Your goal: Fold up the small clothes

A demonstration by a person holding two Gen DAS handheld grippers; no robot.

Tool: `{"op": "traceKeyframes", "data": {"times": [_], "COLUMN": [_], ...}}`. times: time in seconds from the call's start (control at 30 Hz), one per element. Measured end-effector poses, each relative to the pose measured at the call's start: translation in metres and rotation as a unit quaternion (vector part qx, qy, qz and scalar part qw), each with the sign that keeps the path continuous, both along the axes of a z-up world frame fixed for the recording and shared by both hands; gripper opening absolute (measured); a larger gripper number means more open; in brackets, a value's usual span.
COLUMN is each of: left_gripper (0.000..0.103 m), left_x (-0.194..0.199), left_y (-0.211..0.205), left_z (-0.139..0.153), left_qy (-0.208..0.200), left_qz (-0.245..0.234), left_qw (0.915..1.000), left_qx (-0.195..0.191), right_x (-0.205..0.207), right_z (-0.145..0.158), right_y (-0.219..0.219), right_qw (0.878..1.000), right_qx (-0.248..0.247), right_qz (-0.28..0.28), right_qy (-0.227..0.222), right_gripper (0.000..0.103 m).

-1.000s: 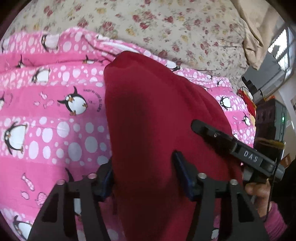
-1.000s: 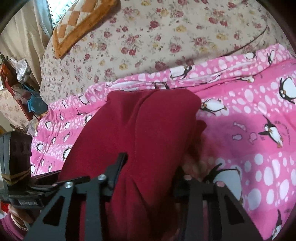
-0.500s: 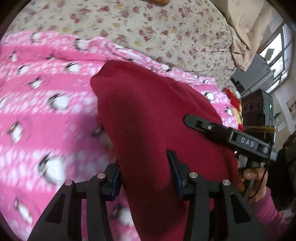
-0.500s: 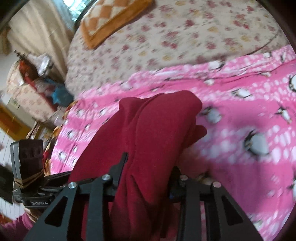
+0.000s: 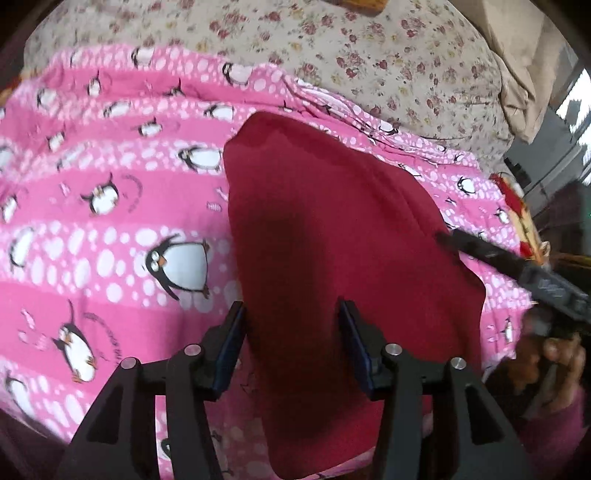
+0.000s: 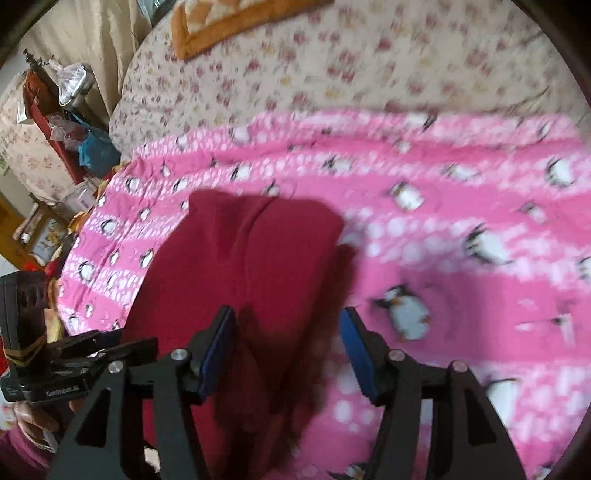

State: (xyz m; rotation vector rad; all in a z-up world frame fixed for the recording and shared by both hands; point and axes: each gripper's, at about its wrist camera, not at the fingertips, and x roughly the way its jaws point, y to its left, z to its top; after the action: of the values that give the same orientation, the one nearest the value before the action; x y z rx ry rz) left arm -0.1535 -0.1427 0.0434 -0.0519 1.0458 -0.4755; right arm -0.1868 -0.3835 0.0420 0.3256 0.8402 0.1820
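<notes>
A dark red garment (image 5: 332, 236) lies folded on a pink penguin-print blanket (image 5: 110, 221). It also shows in the right wrist view (image 6: 243, 258). My left gripper (image 5: 291, 343) is open, its fingers either side of the garment's near part. My right gripper (image 6: 288, 347) is open over the garment's near right edge and grips nothing. The right gripper also shows at the right of the left wrist view (image 5: 517, 266), beside the garment's right edge. The left gripper shows at the lower left of the right wrist view (image 6: 92, 350).
A floral bedsheet (image 5: 369, 48) lies beyond the blanket, with an orange checked cushion (image 6: 229, 22) on it. Cluttered shelves and bags (image 6: 62, 122) stand past the bed's left side in the right wrist view. A window (image 5: 576, 110) is at the far right.
Both grippers have opened and let go of the red garment. It has dropped from a raised, draped hold to lie flat on the blanket. The right gripper has drawn back.
</notes>
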Motion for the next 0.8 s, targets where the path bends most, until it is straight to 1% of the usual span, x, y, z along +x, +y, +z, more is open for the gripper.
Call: {"op": "traceKeyframes", "data": {"times": [0.03, 0.1, 0.17, 0.23, 0.3, 0.37, 0.4, 0.43, 0.47, 0.5, 0.57, 0.63, 0.73, 0.8], "left_gripper": [0.030, 0.030, 0.030, 0.030, 0.030, 0.030, 0.030, 0.030, 0.032, 0.033, 0.038, 0.039, 0.040, 0.040], "left_x": [-0.001, -0.001, -0.001, 0.000, 0.003, 0.006, 0.007, 0.010, 0.011, 0.013, 0.015, 0.015, 0.013, 0.011], "left_y": [-0.001, -0.002, -0.002, -0.003, -0.005, -0.006, -0.006, -0.006, -0.006, -0.006, -0.006, -0.007, -0.010, -0.009], "left_z": [0.002, 0.006, 0.009, 0.012, 0.012, 0.009, 0.006, 0.003, 0.001, -0.002, -0.005, -0.006, -0.009, -0.009], "left_qy": [-0.005, -0.020, -0.037, -0.050, -0.060, -0.068, -0.070, -0.068, -0.067, -0.066, -0.067, -0.071, -0.078, -0.081], "left_qz": [0.003, 0.013, 0.022, 0.027, 0.028, 0.035, 0.038, 0.038, 0.037, 0.035, 0.037, 0.037, 0.032, 0.033], "left_qw": [1.0000, 0.9997, 0.9990, 0.9982, 0.9976, 0.9967, 0.9964, 0.9965, 0.9967, 0.9970, 0.9969, 0.9965, 0.9961, 0.9957], "left_qx": [0.003, 0.004, 0.008, 0.017, 0.022, 0.025, 0.029, 0.030, 0.028, 0.022, 0.018, 0.021, 0.028, 0.030], "right_x": [-0.008, -0.018, -0.023, -0.023, -0.019, -0.010, -0.005, 0.003, 0.013, 0.021, 0.030, 0.033, 0.028, 0.017], "right_z": [0.010, 0.024, 0.035, 0.038, 0.034, 0.025, 0.019, 0.011, 0.000, -0.009, -0.023, -0.029, -0.026, -0.019], "right_y": [0.000, 0.006, 0.018, 0.031, 0.043, 0.055, 0.059, 0.062, 0.061, 0.060, 0.058, 0.058, 0.060, 0.060], "right_qw": [1.000, 0.999, 0.997, 0.996, 0.994, 0.991, 0.989, 0.989, 0.989, 0.991, 0.992, 0.993, 0.993, 0.993], "right_qx": [-0.005, -0.007, -0.017, -0.031, -0.050, -0.086, -0.102, -0.117, -0.123, -0.115, -0.106, -0.108, -0.110, -0.110], "right_qz": [-0.002, 0.010, 0.039, 0.064, 0.078, 0.088, 0.091, 0.089, 0.080, 0.074, 0.064, 0.056, 0.050, 0.045], "right_qy": [-0.019, -0.043, -0.059, -0.062, -0.063, -0.057, -0.050, -0.036, -0.015, 0.001, 0.013, -0.001, -0.004, -0.010], "right_gripper": [0.062, 0.062, 0.062, 0.061, 0.061, 0.057, 0.056, 0.052, 0.049, 0.050, 0.050, 0.050, 0.050, 0.051]}}
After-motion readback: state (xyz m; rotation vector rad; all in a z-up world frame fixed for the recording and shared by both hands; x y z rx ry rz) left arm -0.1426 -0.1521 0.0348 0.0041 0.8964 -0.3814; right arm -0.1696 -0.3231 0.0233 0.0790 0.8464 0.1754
